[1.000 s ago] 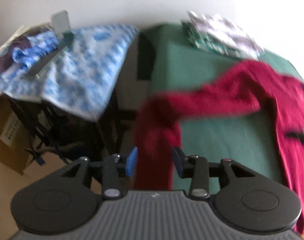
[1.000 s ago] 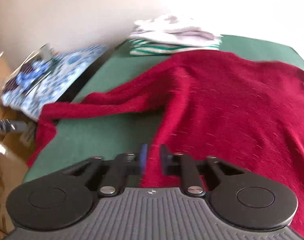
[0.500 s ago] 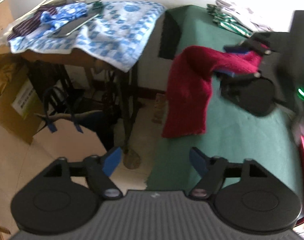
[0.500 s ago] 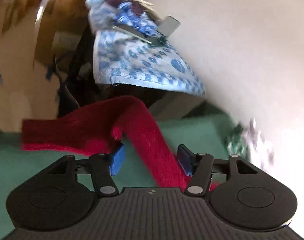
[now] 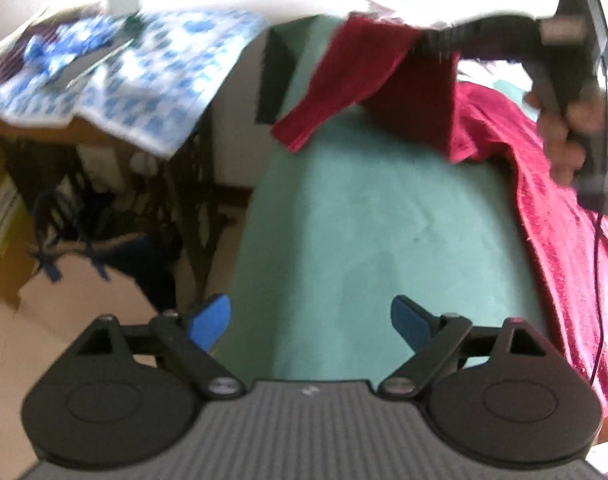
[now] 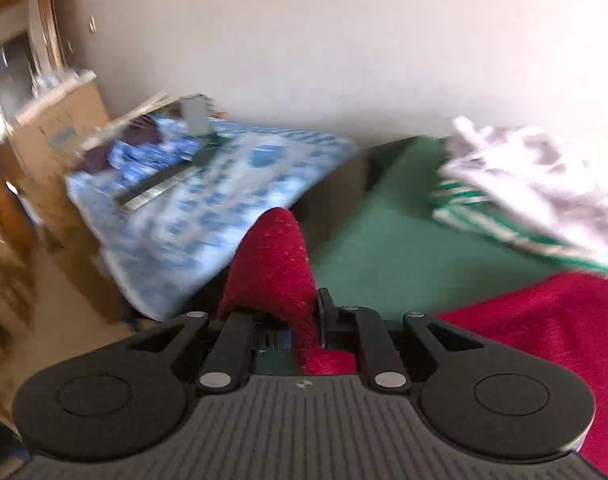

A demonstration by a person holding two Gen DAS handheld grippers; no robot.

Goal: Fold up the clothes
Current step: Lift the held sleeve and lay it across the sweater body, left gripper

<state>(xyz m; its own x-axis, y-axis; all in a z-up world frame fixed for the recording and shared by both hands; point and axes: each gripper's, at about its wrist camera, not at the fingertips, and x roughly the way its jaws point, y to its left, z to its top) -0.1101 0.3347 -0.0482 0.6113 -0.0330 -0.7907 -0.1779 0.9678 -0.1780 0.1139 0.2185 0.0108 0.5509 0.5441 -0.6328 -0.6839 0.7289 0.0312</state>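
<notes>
A dark red sweater point(image 5: 543, 208) lies on the green table cover point(image 5: 363, 220), along the right side. One sleeve point(image 5: 355, 76) is lifted off the table and hangs from my right gripper point(image 5: 431, 40), which a hand point(image 5: 563, 136) holds at the upper right. In the right wrist view the sleeve point(image 6: 272, 256) arches up out of my right gripper point(image 6: 309, 320), whose jaws are closing, pads pressed on the knit. My left gripper point(image 5: 309, 320) hovers over the table's near left edge. Its jaws are opening wide, with only bare cover between them.
A side table under a blue-and-white cloth point(image 5: 144, 72) stands left of the green table, with dark clutter beneath it. Folded clothes point(image 6: 523, 192) are stacked at the far right of the table. A cardboard box point(image 6: 56, 128) sits by the wall.
My left gripper let go of the sleeve and spread open. My right gripper left the sweater's body, closed on the sleeve and lifted it up and toward the far side.
</notes>
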